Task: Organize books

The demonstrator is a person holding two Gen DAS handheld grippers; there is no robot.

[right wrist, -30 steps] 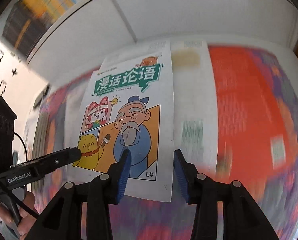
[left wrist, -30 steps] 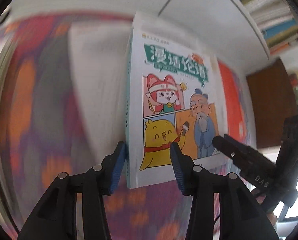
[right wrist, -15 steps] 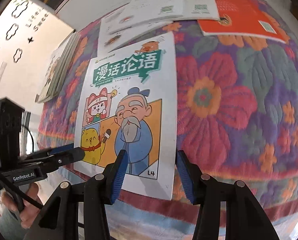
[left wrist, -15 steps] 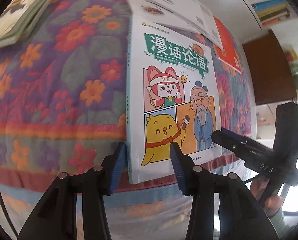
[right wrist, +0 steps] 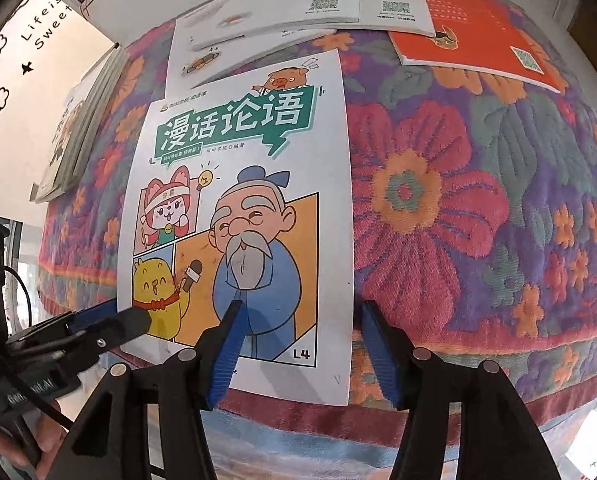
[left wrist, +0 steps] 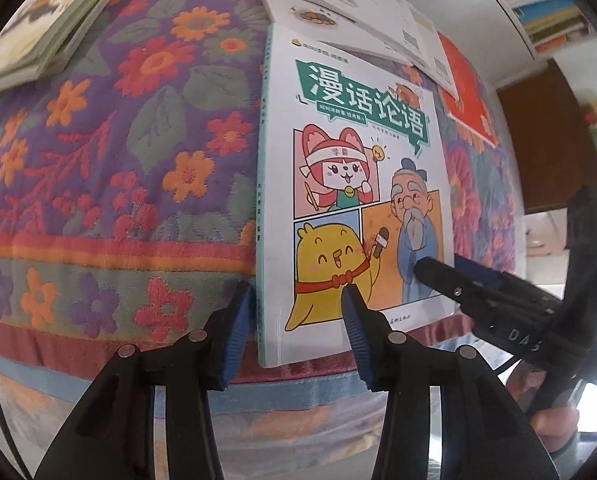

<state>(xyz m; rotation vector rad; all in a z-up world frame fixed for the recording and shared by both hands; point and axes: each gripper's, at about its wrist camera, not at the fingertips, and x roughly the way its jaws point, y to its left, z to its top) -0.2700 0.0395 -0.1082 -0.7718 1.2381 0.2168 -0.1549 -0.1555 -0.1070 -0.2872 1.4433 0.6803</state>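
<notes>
Your work surface is a table under a floral cloth, carrying a stack of books at the far left, loose white booklets at the back and an orange book at the back right. The comic book lies flat on the cloth, face up, its near end projecting past the table's front edge and its top corner just beside the white booklets. Your left gripper straddles the spine corner: one pad sits outside the spine and the other over the cover, and I judge it clamped on that corner. Your right gripper brackets the opposite near corner; its jaws have just been opening, with the book's edge between them and the right-hand pad apparently clear of it, so it is released. Risks: the overhanging end may tip or slide off if the left grip also lets go; lifting by the spine corner alone could let the pages fan and the cover bend; a careless push toward the back would disturb the booklets.
</notes>
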